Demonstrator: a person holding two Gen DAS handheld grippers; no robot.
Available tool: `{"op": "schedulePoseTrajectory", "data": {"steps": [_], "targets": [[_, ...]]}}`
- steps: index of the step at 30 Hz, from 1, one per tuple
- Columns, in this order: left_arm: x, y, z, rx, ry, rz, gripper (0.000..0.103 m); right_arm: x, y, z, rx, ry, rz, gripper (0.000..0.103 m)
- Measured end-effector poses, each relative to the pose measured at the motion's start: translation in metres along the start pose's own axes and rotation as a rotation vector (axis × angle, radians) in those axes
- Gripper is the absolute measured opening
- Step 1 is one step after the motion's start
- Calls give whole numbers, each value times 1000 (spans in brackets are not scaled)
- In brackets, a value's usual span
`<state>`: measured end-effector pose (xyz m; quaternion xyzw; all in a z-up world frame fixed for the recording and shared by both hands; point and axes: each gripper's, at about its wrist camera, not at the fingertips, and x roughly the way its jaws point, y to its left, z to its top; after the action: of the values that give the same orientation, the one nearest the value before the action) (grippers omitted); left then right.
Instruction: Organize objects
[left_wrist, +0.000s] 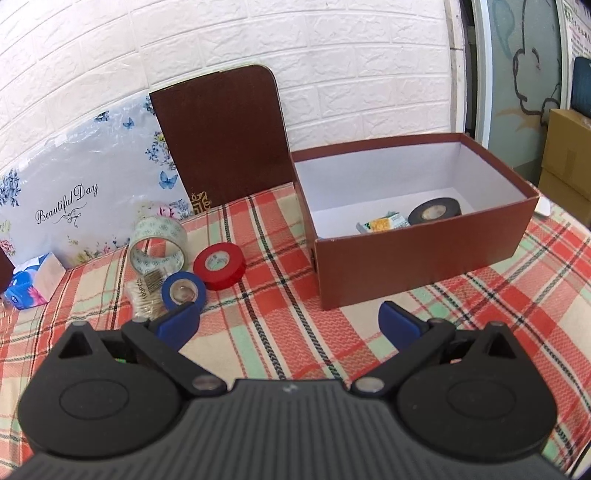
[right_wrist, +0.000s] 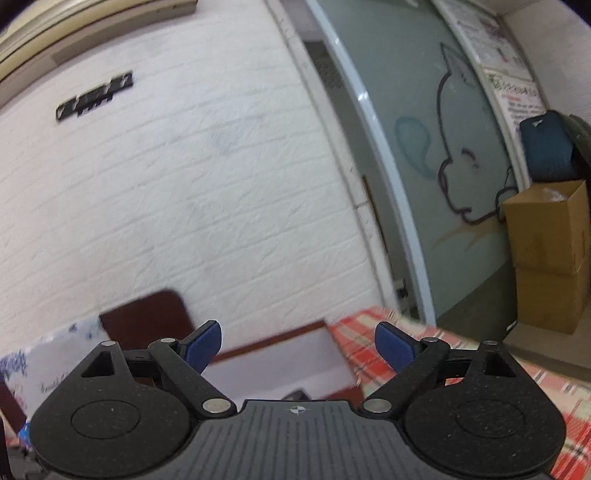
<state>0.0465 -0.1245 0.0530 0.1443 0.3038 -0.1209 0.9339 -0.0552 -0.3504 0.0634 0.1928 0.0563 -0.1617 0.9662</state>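
An open brown box (left_wrist: 424, 266) with a white inside stands on the plaid tablecloth (left_wrist: 280, 306); a black tape roll (left_wrist: 436, 211) and a small yellow-green packet (left_wrist: 384, 223) lie in it. Left of the box lie a red tape roll (left_wrist: 219, 265), a blue tape roll (left_wrist: 183, 294), a clear tape roll (left_wrist: 159, 242) and a bag of cotton swabs (left_wrist: 146, 299). My left gripper (left_wrist: 288, 325) hovers open above the cloth, its left fingertip (left_wrist: 179, 325) just before the blue roll. My right gripper (right_wrist: 297, 349) is open and empty above the box (right_wrist: 280, 363), facing the wall.
The box's brown lid (left_wrist: 221, 140) leans on the white brick wall beside a flowered pack (left_wrist: 74, 192). A blue tissue pack (left_wrist: 31, 284) lies at the far left. Cardboard boxes (right_wrist: 550, 254) stand off the table's right edge by a glass door (right_wrist: 454, 158).
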Motion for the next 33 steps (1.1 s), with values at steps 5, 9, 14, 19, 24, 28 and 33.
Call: {"op": "schedulePoseTrajectory", "data": {"steps": [5,9,14,19,24,28,33], "targets": [[6,6,-3,-12,26,6,103,31,32,-50,-26,207,125,92],[10,13,-5,-31,41,9,103,33,57,-62,-93,243,173,92],[16,21,-8,-54,55,2,103,32,66,-60,-112,253,175,92],[24,31,-11,-85,73,-13,103,40,69,-63,-126,283,182,92],[30,48,-16,-132,88,-11,103,43,87,-74,-191,305,216,92],[36,64,-23,-167,107,9,103,44,106,-84,-230,329,237,92],[42,93,-36,-212,123,55,103,50,132,-105,-289,388,301,92]]}}
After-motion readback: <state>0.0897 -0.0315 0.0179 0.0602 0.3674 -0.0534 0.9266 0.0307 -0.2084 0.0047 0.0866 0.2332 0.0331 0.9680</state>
